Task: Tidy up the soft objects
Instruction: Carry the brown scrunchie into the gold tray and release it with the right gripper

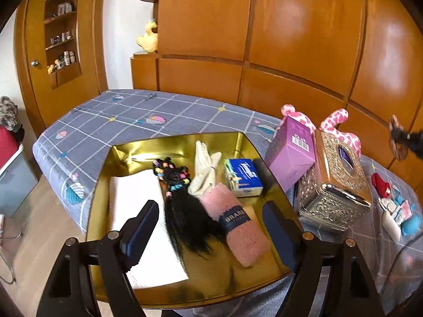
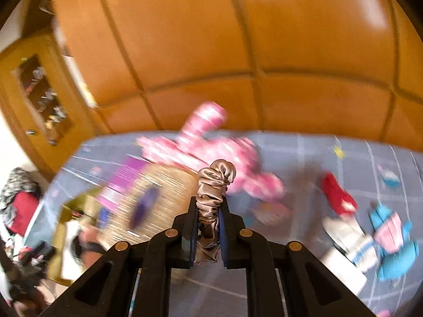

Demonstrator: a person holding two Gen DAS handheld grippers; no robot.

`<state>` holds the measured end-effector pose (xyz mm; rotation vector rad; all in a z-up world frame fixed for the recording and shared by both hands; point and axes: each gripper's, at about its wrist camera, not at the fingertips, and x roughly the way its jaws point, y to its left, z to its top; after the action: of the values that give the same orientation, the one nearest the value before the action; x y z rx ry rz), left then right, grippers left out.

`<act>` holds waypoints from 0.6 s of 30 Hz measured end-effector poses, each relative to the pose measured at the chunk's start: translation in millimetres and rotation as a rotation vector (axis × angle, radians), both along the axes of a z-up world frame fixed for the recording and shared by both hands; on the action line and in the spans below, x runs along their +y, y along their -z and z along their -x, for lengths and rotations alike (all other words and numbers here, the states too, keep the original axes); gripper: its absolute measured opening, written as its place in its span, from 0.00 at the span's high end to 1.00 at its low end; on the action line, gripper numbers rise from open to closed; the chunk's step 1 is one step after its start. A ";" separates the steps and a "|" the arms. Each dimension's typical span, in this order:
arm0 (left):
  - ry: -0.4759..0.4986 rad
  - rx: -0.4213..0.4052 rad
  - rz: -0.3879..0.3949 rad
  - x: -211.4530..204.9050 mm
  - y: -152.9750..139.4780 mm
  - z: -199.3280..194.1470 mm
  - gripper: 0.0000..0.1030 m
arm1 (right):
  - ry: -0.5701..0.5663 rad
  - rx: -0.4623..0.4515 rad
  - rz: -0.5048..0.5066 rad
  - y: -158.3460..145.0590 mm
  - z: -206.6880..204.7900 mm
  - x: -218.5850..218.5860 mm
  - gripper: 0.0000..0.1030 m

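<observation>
A gold tray (image 1: 124, 150) lies on the bed and holds a white folded cloth (image 1: 144, 227), a black hairpiece with coloured beads (image 1: 182, 206), a cream glove (image 1: 205, 170), a pink fluffy sock (image 1: 238, 232) and a blue tissue pack (image 1: 243, 177). My left gripper (image 1: 211, 227) is open and empty just above the tray's near side. My right gripper (image 2: 208, 211) is shut on a tan satin scrunchie (image 2: 215, 185) and holds it above the bed; it shows at the left wrist view's right edge (image 1: 398, 137). The right wrist view is blurred.
A purple box (image 1: 290, 155), an ornate metal tissue box (image 1: 338, 182) and a pink-spotted plush (image 1: 341, 129) stand right of the tray. Red and blue socks (image 2: 370, 224) lie further right. Wooden wardrobe panels (image 1: 264, 39) rise behind the grey checked bed (image 1: 119, 113).
</observation>
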<state>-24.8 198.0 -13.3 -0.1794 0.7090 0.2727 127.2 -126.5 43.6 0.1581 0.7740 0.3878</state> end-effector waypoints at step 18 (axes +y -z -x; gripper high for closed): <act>-0.116 -0.040 -0.021 32.7 -8.5 19.9 0.17 | -0.537 0.026 0.109 32.1 37.4 220.1 0.86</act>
<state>-44.7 230.7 -4.8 -0.2057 0.6567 0.3862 89.9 93.5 11.5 -0.1531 0.8574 0.8503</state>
